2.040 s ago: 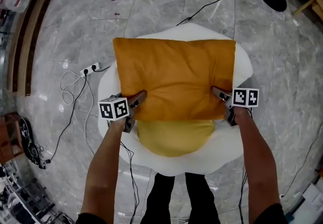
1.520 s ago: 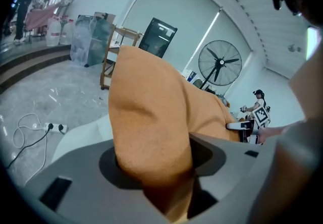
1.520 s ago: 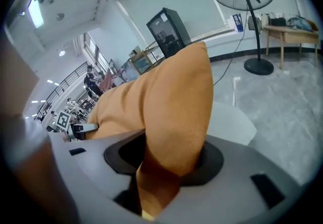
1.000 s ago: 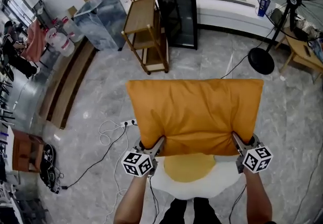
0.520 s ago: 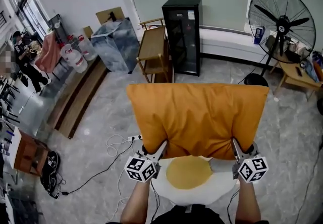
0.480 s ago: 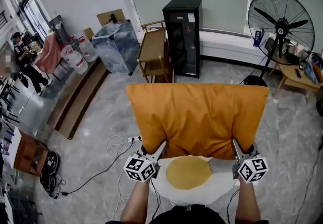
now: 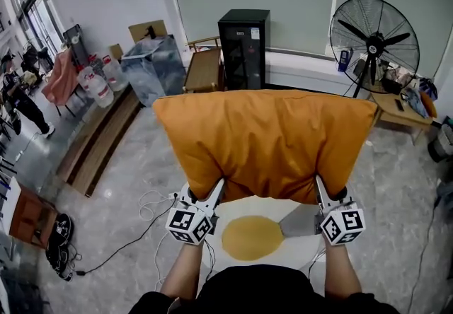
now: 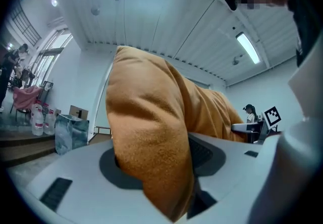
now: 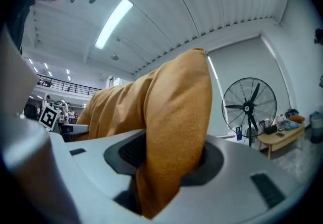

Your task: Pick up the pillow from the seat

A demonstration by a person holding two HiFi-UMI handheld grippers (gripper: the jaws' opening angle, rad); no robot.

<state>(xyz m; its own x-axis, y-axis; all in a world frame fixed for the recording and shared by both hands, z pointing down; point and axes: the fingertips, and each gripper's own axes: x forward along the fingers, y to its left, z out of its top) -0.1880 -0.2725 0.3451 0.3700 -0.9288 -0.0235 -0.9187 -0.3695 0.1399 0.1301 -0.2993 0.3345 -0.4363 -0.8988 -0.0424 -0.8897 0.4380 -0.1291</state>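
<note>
Head view, starting at the left: the left gripper [image 7: 215,192] is clenched on the lower left corner of the pillow [image 7: 265,139], with orange fabric bunched between its jaws. The pillow rises from the two grips, held in the air and clear of the white seat [image 7: 263,202] with its yellow middle below. At the right, the right gripper [image 7: 320,189] is clamped on the lower right corner in the same way. The lift looks all but done. What follows likely calls for keeping both grips firm and level so the soft corners don't slip out.
</note>
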